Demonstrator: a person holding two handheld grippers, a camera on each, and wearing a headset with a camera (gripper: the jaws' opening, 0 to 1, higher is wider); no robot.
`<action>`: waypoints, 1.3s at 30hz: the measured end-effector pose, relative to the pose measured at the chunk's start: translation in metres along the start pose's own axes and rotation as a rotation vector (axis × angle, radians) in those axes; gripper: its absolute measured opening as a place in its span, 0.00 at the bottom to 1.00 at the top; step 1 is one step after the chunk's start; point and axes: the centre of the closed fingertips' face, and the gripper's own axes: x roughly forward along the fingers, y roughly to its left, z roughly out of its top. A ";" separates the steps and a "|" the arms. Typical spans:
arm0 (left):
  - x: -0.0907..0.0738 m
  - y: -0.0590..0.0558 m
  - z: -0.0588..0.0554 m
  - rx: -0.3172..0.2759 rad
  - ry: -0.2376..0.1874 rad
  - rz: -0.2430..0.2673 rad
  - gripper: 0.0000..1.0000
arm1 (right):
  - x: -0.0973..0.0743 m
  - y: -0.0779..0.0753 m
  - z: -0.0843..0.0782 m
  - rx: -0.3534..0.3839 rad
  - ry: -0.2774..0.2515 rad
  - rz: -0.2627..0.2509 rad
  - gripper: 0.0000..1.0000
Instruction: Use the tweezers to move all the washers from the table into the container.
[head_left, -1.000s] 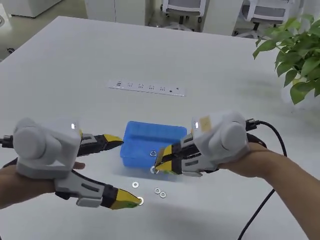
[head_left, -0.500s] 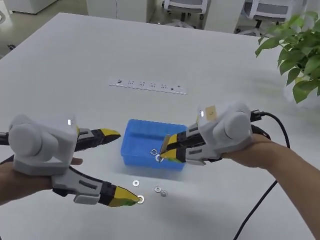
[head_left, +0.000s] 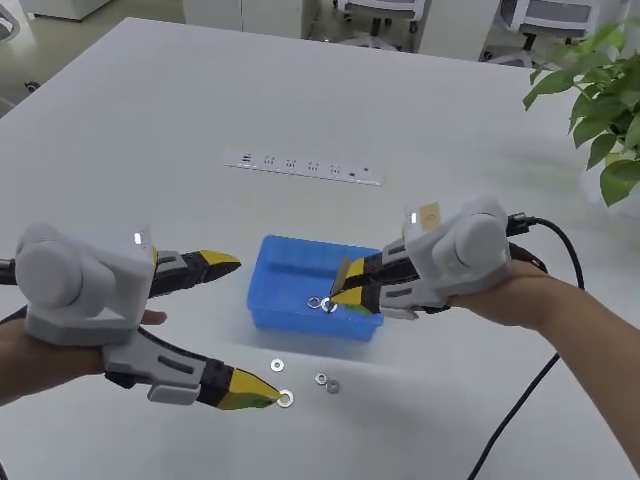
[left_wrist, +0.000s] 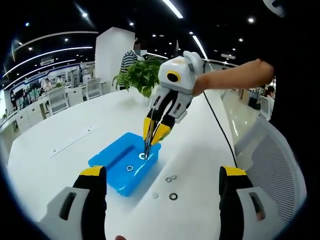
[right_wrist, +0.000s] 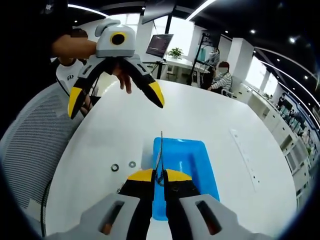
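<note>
A blue container (head_left: 300, 262) (left_wrist: 112, 162) (right_wrist: 192, 165) sits mid-table. My right gripper (head_left: 347, 290) (right_wrist: 161, 176) is shut on thin metal tweezers (right_wrist: 160, 152) (left_wrist: 147, 145). Their tips reach down inside the container with a washer (head_left: 328, 305) (left_wrist: 143, 156) at them. Another washer (head_left: 314, 302) (left_wrist: 130, 168) lies on the container floor. Several washers (head_left: 277, 366) (left_wrist: 173, 196) (right_wrist: 115, 167) lie on the table in front of the container. My left gripper (head_left: 240, 330) (left_wrist: 162, 175) (right_wrist: 115, 98) stands wide open left of the container, its lower fingertip beside one washer (head_left: 286, 399).
A white power strip (head_left: 300, 166) lies farther back on the white table (head_left: 450, 150). A green plant (head_left: 605, 90) stands at the right edge. A black cable (head_left: 545, 370) trails from the right gripper. Office chairs stand beyond the table's far edge.
My right gripper has carried the tweezers and a washer up from the table in front of the container to over its inside. The left gripper has stayed open in place.
</note>
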 end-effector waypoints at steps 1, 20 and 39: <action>0.000 0.001 0.000 0.000 0.000 0.001 0.99 | 0.000 -0.001 -0.002 0.001 0.008 -0.004 0.08; 0.005 0.015 0.003 0.006 -0.010 0.010 0.96 | 0.017 -0.012 -0.023 0.019 0.037 0.016 0.08; 0.022 0.030 0.009 0.017 -0.026 -0.007 0.79 | 0.024 -0.015 -0.039 0.044 0.053 0.030 0.08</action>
